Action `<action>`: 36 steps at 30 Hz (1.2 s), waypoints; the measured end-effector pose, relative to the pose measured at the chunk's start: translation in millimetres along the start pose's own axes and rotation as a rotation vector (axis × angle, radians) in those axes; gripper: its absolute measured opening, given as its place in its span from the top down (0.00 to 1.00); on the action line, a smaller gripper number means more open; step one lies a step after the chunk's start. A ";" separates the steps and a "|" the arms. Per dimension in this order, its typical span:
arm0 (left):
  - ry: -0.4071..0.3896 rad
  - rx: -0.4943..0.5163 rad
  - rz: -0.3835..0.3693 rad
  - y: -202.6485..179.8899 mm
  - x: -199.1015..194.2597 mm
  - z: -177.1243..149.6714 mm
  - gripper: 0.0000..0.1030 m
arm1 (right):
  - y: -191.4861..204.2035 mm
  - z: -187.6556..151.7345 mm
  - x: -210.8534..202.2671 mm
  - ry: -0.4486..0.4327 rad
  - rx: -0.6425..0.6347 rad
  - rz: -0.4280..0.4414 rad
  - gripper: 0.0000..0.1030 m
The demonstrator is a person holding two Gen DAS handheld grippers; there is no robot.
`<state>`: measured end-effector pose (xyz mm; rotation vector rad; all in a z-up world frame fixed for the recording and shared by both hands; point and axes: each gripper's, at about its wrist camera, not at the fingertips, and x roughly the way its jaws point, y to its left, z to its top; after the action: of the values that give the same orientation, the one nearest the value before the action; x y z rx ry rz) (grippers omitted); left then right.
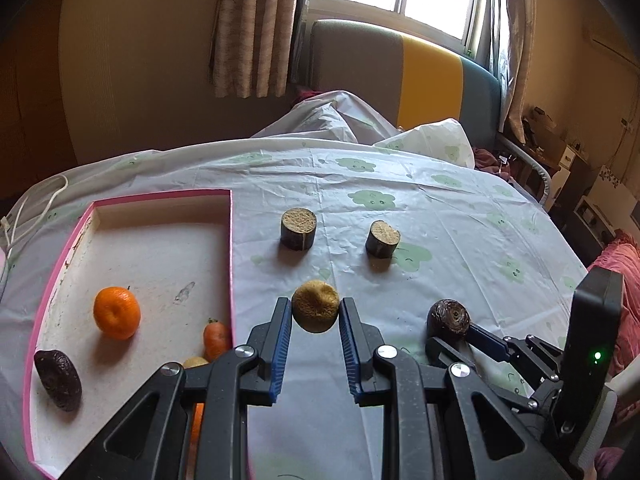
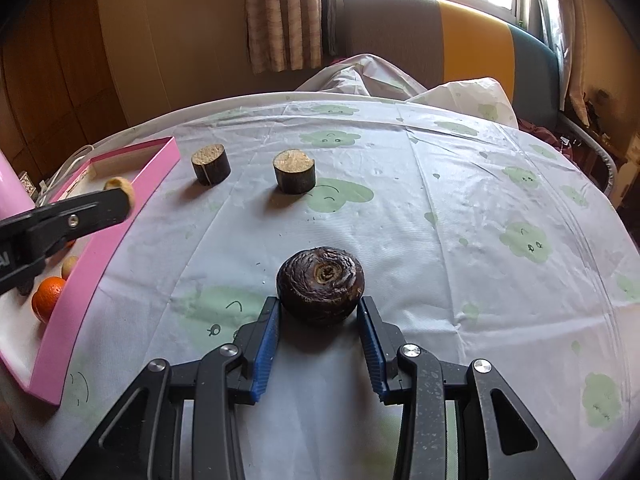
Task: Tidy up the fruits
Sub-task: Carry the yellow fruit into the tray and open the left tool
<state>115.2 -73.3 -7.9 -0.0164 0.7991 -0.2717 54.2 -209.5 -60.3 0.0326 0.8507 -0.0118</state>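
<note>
My left gripper (image 1: 315, 314) is shut on a yellow-brown round fruit (image 1: 316, 306) and holds it above the table just right of the pink tray (image 1: 231, 240). The fruit and left gripper also show in the right wrist view (image 2: 120, 194). The tray holds an orange (image 1: 117, 312), a dark wrinkled fruit (image 1: 58, 380), a small orange piece (image 1: 216, 338) and a pale one (image 1: 195, 362). My right gripper (image 2: 319, 308) has its fingers on both sides of a dark brown round fruit (image 2: 320, 284) that rests on the cloth.
Two short dark cut cylinders (image 1: 298, 229) (image 1: 382, 239) stand on the cloud-print tablecloth (image 1: 460, 240) farther back. A white cable (image 1: 24, 208) lies at the far left edge. A bed with covers and headboard (image 1: 400, 72) is behind the table.
</note>
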 end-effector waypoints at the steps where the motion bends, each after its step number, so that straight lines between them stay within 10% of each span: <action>1: -0.005 -0.005 0.003 3.0 -4.2 -1.7 0.76 | 0.5 -0.2 -0.2 0.000 -0.002 -0.003 0.61; 36: -0.029 -0.315 0.054 142.9 -53.2 -51.5 0.76 | 8.0 -1.8 0.3 -0.004 -0.047 -0.052 0.62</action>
<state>76.7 82.3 -23.0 -0.2936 0.8053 -0.0920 53.2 -201.4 -61.6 -0.0337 0.8477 -0.0410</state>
